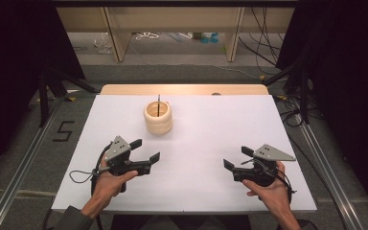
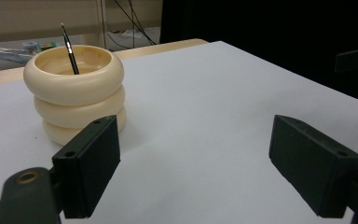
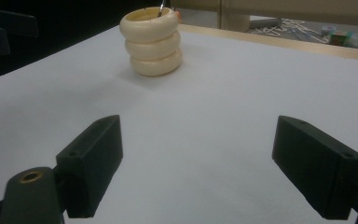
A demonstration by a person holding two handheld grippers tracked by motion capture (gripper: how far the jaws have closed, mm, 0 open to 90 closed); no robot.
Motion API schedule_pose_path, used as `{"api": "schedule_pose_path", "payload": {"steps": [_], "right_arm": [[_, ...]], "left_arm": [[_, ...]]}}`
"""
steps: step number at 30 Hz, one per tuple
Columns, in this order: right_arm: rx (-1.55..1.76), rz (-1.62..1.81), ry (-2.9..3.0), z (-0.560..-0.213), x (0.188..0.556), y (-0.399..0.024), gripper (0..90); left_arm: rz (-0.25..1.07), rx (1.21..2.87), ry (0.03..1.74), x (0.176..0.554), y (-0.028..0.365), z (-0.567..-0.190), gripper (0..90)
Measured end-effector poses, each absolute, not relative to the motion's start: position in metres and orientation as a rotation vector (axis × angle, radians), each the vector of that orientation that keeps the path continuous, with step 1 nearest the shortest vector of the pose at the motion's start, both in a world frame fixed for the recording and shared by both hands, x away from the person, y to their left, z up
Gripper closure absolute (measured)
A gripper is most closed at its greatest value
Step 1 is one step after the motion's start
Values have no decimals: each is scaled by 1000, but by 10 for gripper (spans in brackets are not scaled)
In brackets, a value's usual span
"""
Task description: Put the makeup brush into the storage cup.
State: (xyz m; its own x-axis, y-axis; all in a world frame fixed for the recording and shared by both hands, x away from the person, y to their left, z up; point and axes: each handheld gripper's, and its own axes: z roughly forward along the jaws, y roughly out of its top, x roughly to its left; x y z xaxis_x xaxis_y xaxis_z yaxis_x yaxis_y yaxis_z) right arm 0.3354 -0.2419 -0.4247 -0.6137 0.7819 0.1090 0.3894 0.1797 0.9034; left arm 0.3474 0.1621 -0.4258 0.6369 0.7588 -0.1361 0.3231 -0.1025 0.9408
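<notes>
Here both the left claw (image 1: 145,150) and right claw (image 1: 237,158) gape wide, empty, well short of the ringed holder (image 1: 158,118) with its brush (image 1: 158,104)

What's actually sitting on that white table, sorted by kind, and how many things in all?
Cream ribbed holder: 1
Thin dark brush standing in the holder: 1
Hand-held grippers, both with jaws open: 2, the left gripper and the right gripper
Total: 4
</notes>
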Motion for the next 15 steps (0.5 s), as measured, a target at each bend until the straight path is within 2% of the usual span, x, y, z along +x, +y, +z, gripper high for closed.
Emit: {"api": "schedule_pose_path", "payload": {"steps": [15], "right_arm": [[1098,1437,2070,-425,335,-242,170]], "left_arm": [[480,1705,880,330,167,-429,160]]}}
